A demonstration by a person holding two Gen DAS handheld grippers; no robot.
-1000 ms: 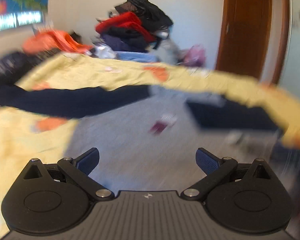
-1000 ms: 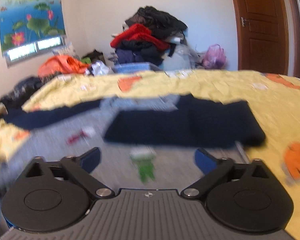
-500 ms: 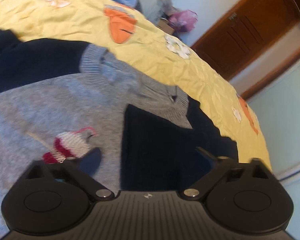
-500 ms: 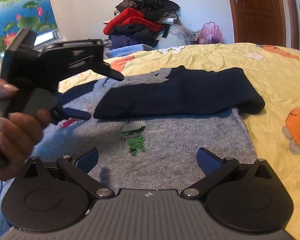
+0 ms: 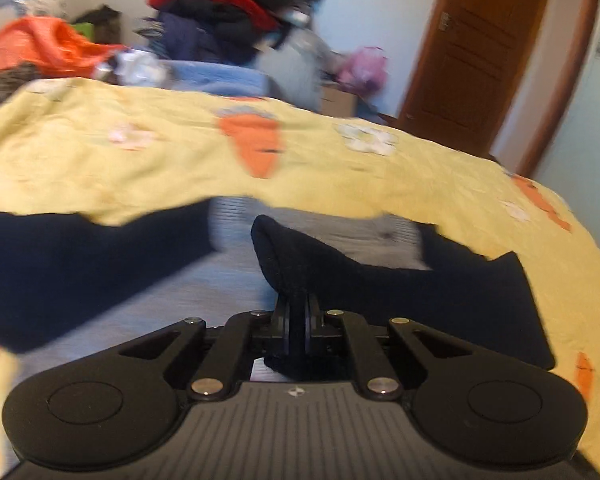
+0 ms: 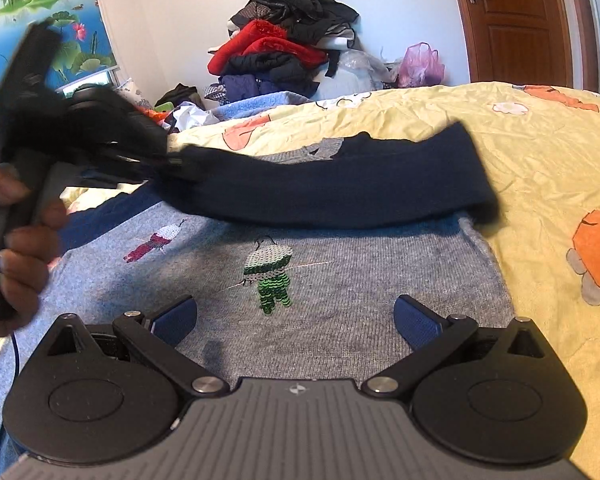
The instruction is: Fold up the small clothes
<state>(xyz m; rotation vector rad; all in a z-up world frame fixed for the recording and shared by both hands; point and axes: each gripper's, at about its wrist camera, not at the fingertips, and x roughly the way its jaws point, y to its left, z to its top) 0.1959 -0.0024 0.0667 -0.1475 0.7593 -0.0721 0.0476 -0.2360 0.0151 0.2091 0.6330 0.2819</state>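
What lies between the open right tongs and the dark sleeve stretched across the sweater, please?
In the right wrist view, only the grey sweater front with its green sequin figure lies between the right tongs and the navy sleeve.

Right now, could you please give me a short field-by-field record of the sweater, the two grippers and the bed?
surface: yellow bedspread with carrot print
garment: grey sweater, lying flat, front up
folded part: navy sleeve, across the chest
left gripper: shut on the navy sleeve's end, raised off the sweater
right gripper: open, above the sweater's lower front, holding nothing
background: clothes pile by the wall, wooden door
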